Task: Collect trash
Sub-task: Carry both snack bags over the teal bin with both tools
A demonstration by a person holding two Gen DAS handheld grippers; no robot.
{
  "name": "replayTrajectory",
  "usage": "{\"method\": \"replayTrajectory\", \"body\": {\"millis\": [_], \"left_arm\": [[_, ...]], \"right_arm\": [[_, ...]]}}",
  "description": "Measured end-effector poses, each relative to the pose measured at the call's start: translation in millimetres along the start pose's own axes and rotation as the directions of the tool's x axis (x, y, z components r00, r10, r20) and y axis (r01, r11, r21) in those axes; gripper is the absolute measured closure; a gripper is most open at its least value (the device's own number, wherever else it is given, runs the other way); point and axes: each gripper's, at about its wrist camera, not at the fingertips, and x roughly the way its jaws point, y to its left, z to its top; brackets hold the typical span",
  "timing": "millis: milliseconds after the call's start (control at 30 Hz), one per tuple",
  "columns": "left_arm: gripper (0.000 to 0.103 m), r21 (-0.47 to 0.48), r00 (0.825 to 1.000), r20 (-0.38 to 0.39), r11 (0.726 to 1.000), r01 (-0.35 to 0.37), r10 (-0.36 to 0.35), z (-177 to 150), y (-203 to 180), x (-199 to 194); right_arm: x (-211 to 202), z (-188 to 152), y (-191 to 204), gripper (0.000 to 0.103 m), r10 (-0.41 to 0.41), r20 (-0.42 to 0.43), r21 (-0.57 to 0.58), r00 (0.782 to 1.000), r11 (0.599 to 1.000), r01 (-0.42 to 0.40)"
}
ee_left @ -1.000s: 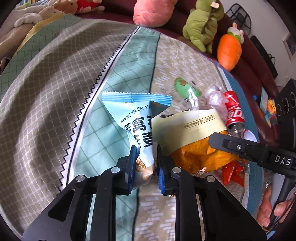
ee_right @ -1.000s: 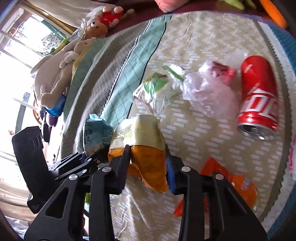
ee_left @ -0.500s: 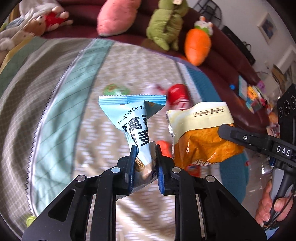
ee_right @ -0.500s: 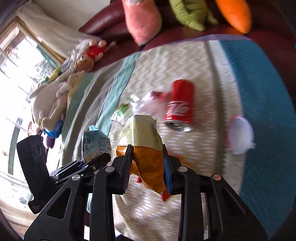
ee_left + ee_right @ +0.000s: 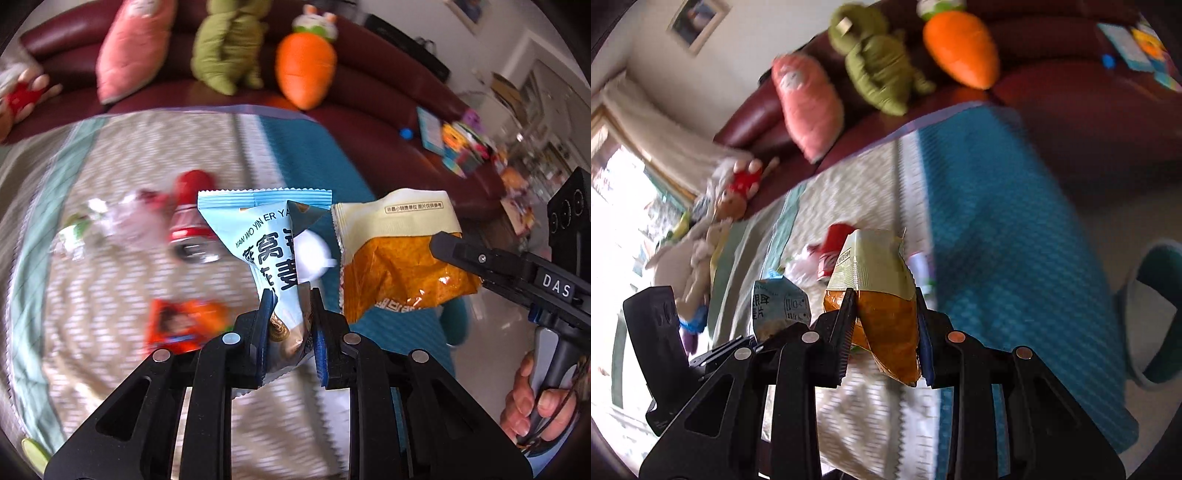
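Both grippers are showing matte black skeletal frames with silver round rivets; the left gripper is wearing blue pads, the right gripper is carrying white "DAS" lettering and a grey handle

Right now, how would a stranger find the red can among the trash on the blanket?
Find the patterned blanket spread before the dark red sofa. Near its middle lies the red can, on its side, silver end toward the camera. Its neighbours are soft: a crumpled clear plastic bag and an orange wrapper.
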Motion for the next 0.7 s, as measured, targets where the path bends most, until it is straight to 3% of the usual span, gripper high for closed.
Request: {"method": "replayTrajectory", "body": {"millis": [267,700], "left_arm": [[0.082,0.127,0.997,-0.047,0.989,0.074,-0.069,4.8,-86.9,35.4],[0.082,0.292,0.981,-0.155,0.943,0.156,-0.115,-6.1,-215.7,100.2]], "right_arm": [[-61.1,-5.8,-80.0,0.074,-0.097,0.117,0.121,0.988,0.989,0.083],[-159.7,-42.7,-226.6,0.074,-0.283,0.254,0.386,0.925,0.907,0.172]]}}
